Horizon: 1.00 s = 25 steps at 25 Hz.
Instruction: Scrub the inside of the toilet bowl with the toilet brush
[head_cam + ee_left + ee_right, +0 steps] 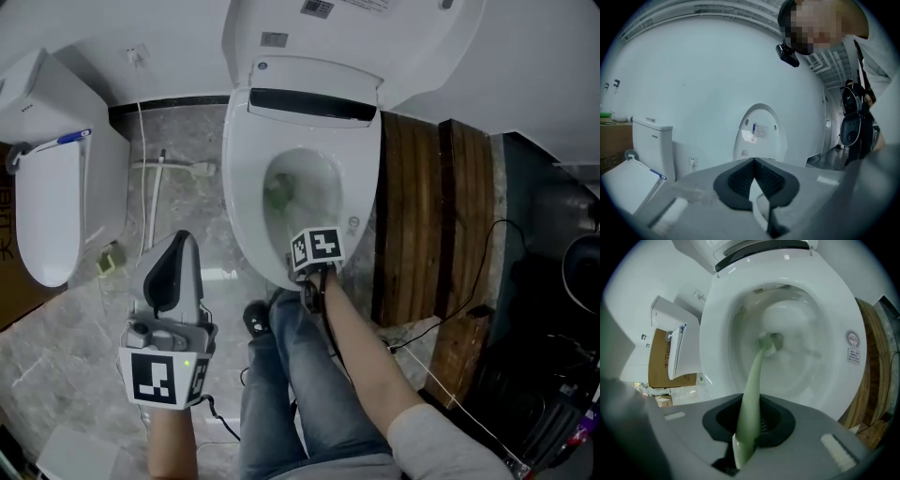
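The right gripper [750, 423] has its jaws clamped on the end of the pale green plastic toilet brush [753, 380]. The handle runs out from between the dark pads w/ the butt end poking back toward the camera. From there the brush slopes down into the white ceramic toilet bowl [825, 310], and its white-bristled head sits deep inside, near the bottom, against the wet inner wall. In the head view the gripper's marker cube hangs over the bowl's front rim, and a bare forearm w/ a grey sleeve reaches in from the lower right.

The left gripper [754, 180] is off to the side, well apart from the bowl. Its ribbed black pads are brought together at the tips w/ nothing between them. It's held over the grey mottled stone floor [178, 197], tilted up so its camera looks at the pale wall and the raised oval toilet lid [759, 131].

Further out, the person's legs in blue jeans [300, 394] stand right at the bowl's front, w/ a black shoe [255, 319] beside them. A dark wooden plank platform [422, 216] lies along the bowl's right side. A second white toilet [47, 187] stands at the left w/ its lid down. Behind it, in the right gripper view, there's a brown cardboard box [661, 362].
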Each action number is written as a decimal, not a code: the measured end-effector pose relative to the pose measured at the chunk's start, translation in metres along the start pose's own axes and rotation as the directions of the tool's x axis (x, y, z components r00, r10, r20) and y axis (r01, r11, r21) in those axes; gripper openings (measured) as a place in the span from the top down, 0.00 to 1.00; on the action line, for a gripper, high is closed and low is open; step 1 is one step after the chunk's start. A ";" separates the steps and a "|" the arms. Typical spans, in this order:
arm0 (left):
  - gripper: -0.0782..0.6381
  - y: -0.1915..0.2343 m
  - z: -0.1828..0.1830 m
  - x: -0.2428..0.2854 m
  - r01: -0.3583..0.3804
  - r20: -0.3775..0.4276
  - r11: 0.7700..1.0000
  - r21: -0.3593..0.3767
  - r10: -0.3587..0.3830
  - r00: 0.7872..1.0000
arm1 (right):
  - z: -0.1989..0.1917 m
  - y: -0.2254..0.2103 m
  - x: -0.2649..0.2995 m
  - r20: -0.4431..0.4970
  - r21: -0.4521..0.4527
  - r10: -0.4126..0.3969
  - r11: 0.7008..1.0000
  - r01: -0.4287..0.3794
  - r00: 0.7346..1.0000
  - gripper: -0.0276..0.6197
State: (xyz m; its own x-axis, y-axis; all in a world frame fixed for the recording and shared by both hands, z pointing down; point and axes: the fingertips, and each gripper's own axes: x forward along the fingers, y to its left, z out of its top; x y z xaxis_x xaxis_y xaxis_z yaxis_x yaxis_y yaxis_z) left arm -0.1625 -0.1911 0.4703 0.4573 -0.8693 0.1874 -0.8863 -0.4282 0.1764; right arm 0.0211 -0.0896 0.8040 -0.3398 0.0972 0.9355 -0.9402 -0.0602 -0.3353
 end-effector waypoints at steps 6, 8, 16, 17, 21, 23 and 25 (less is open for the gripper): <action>0.89 -0.007 0.003 -0.011 0.022 0.005 1.000 0.009 -0.022 1.000 | -0.009 0.011 -0.012 0.076 0.058 0.087 0.994 -0.091 0.993 0.88; 0.89 -0.013 0.006 -0.013 0.037 0.007 0.999 0.019 -0.037 0.999 | -0.012 0.014 -0.020 0.107 0.053 0.100 0.993 -0.106 0.989 0.88; 0.89 -0.045 0.020 -0.019 0.095 0.017 0.995 0.043 -0.096 0.995 | -0.030 0.018 -0.063 0.249 -0.012 0.080 0.997 -0.079 0.965 0.87; 0.89 -0.050 0.022 -0.020 0.099 0.015 0.994 0.042 -0.100 0.995 | -0.034 0.018 -0.069 0.262 -0.019 0.077 0.997 -0.074 0.962 0.87; 0.89 -0.068 0.034 -0.020 0.116 0.009 0.992 0.044 -0.117 0.993 | -0.046 0.017 -0.095 0.319 -0.046 0.072 0.997 -0.061 0.945 0.87; 0.89 -0.076 0.041 -0.023 0.115 0.011 0.992 0.056 -0.116 0.993 | -0.053 0.018 -0.110 0.350 -0.061 0.082 0.996 -0.065 0.933 0.87; 0.89 -0.084 0.048 -0.027 0.106 0.018 0.992 0.063 -0.108 0.994 | -0.059 0.020 -0.126 0.374 -0.073 0.094 0.995 -0.071 0.923 0.87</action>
State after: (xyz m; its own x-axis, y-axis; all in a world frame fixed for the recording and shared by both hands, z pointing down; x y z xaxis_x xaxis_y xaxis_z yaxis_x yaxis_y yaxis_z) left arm -0.1039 -0.1430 0.4038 0.5486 -0.8226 0.1495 -0.8355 -0.5329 0.1337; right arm 0.0440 -0.0443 0.6725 -0.3927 -0.2874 0.8736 -0.9127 0.0056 -0.4085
